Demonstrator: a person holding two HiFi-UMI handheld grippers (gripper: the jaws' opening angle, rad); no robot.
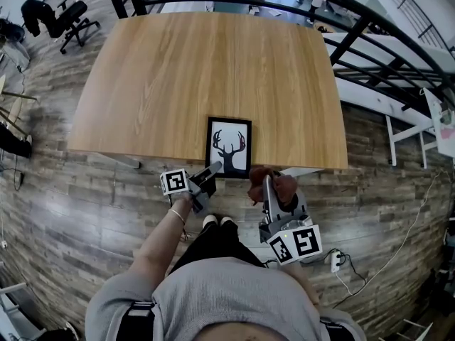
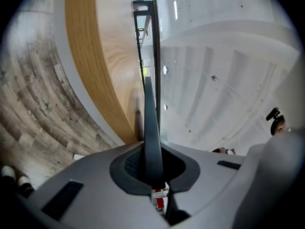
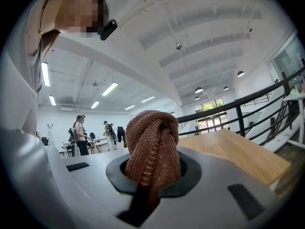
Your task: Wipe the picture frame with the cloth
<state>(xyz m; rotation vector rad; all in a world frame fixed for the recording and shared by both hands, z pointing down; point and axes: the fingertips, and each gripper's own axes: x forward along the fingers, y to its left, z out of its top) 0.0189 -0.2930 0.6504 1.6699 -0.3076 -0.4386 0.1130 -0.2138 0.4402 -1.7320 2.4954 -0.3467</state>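
Holding the picture frame (image 1: 228, 146) steady matters most now. The left tool (image 1: 210, 170) is pinched tight on its thin near edge, at the front rim of the surface (image 1: 213, 69). The right tool (image 1: 267, 182) is squeezed on the cloth (image 1: 283, 185), just beside the frame, and should probably rub softly so the frame does not slip.
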